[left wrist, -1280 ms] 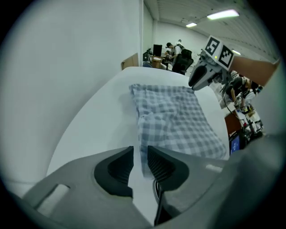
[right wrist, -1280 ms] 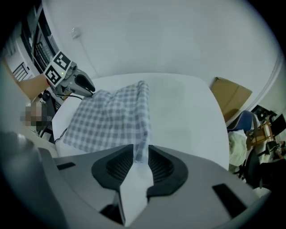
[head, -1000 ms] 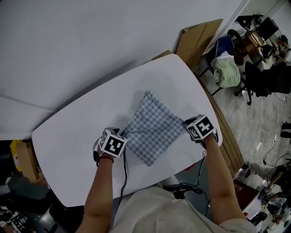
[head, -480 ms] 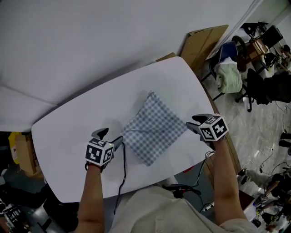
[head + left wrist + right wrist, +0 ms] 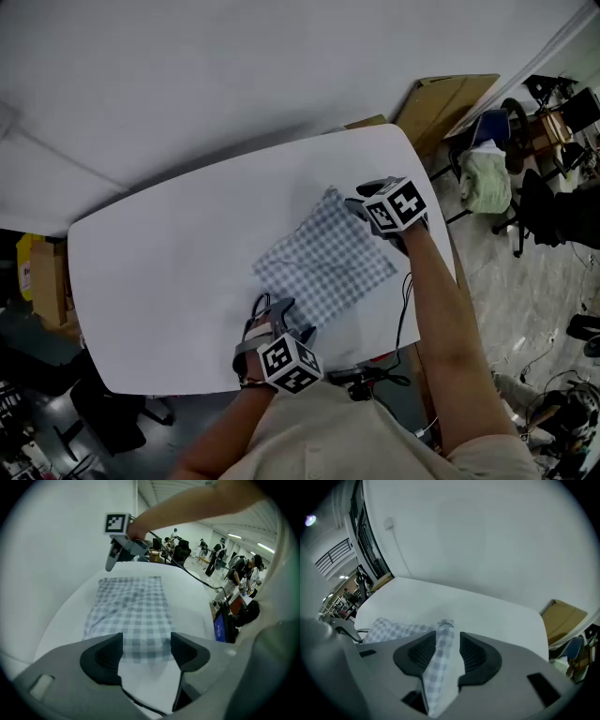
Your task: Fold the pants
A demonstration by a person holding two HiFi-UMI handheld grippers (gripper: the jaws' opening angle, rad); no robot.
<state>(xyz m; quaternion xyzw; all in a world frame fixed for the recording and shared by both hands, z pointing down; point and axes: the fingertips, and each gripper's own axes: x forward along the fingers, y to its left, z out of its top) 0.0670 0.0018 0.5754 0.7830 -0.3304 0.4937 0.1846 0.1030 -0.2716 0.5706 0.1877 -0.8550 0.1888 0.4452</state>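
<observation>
Pants [image 5: 323, 262], checked and folded, are lying on the white surface [image 5: 169, 281], one corner running up between the jaws of the right gripper [image 5: 361, 199], which have just been closing and are pinching the cloth. At the opposite edge the left gripper [image 5: 274, 309] is hovering, its jaws just opened wide and holding nothing, the hem lying just ahead of them.

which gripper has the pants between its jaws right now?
The right gripper: its jaws, just closing, pinch a fold of the checked pants. The left gripper, jaws just opening wide, holds nothing.
</observation>
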